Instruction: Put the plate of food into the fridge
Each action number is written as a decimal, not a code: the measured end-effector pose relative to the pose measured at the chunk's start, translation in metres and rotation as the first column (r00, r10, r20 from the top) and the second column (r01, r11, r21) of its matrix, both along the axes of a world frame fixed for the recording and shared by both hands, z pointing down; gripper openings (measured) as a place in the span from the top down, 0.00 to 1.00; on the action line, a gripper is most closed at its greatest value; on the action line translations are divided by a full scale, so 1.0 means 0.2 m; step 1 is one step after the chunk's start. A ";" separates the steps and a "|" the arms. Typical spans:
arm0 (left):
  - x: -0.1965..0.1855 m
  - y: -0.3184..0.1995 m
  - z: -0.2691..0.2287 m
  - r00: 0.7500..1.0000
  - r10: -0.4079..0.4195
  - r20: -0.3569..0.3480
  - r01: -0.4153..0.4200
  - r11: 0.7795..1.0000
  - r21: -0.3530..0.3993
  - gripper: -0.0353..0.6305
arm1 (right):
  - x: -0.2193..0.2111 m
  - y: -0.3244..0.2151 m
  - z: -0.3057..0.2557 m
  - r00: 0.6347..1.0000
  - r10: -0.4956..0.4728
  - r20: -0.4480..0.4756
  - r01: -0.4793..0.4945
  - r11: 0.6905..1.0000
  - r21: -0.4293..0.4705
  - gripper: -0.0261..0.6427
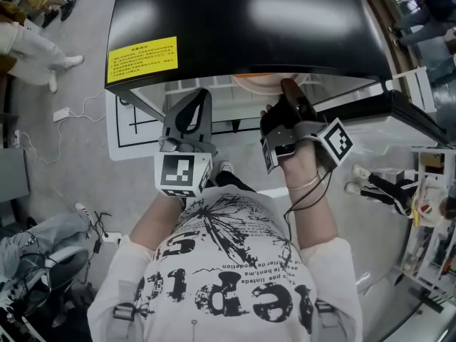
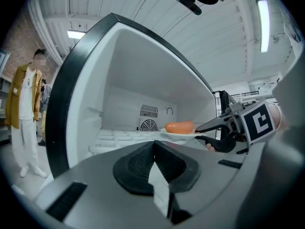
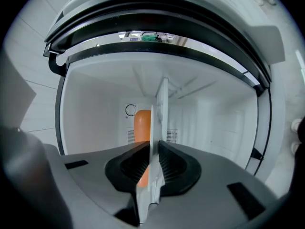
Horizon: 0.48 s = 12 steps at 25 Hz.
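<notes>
Yellow label (image 1: 142, 59) on fridge (image 1: 249, 20), print illegible, shirt (image 1: 228, 262) lettering unreadable

Open white fridge compartment (image 2: 119, 89): the front is unobstructed on its left side. The white ribbed shelf (image 2: 116, 136) is bare there, back to the vent grille (image 2: 148, 118) on the rear wall. The right part of the shelf is taken by a white plate (image 2: 177, 134) with an orange sausage (image 2: 179, 127). The right gripper (image 2: 199, 133) is clamped on the plate's near rim and blocks that side of the opening. The black glossy fridge top (image 1: 242, 27) overhangs the opening and caps headroom. The left gripper (image 1: 202, 100), jaws together and empty, sits just outside with a clear path ahead.
</notes>
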State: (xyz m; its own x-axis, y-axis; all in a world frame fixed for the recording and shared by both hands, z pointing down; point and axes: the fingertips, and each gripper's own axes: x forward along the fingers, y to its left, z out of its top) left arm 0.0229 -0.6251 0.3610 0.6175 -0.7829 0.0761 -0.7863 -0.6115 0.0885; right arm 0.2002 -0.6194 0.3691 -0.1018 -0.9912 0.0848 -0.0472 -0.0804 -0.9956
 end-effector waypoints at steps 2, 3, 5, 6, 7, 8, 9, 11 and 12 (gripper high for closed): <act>0.01 0.00 0.00 1.000 -0.002 -0.006 0.002 1.000 -0.004 0.94 | 0.00 0.00 -0.01 0.999 -0.014 -0.052 0.014 1.000 0.003 0.91; 0.01 0.01 0.00 1.000 -0.002 -0.008 0.002 1.000 -0.006 0.94 | 0.00 0.00 -0.01 0.996 -0.022 -0.083 0.023 1.000 0.003 0.91; 0.03 0.01 0.00 1.000 0.001 -0.009 -0.001 1.000 -0.005 0.94 | -0.01 0.00 -0.02 0.988 -0.040 -0.148 0.040 0.999 -0.002 0.90; 0.03 0.01 0.00 1.000 0.004 -0.008 -0.004 1.000 -0.003 0.94 | -0.01 -0.01 -0.02 0.981 -0.047 -0.186 0.047 0.999 -0.004 0.90; 0.04 0.01 0.00 1.000 0.007 -0.008 -0.007 1.000 -0.003 0.94 | -0.01 -0.01 -0.03 0.973 -0.053 -0.224 0.054 0.999 -0.003 0.89; 0.04 0.02 0.00 1.000 0.009 -0.007 -0.009 1.000 -0.003 0.94 | -0.01 -0.01 -0.03 0.965 -0.056 -0.256 0.058 0.998 0.000 0.88; 0.05 0.02 -0.01 1.000 0.011 -0.007 -0.011 1.000 -0.003 0.94 | -0.01 -0.01 -0.04 0.959 -0.054 -0.279 0.058 0.998 0.005 0.87; 0.07 0.02 -0.02 1.000 0.015 -0.010 -0.015 1.000 -0.003 0.94 | 0.00 0.00 -0.03 0.955 -0.039 -0.294 0.044 0.999 0.010 0.84; 0.08 0.02 -0.02 1.000 0.018 -0.011 -0.018 1.000 -0.003 0.94 | 0.00 0.01 -0.02 0.958 -0.031 -0.284 0.035 0.999 0.009 0.78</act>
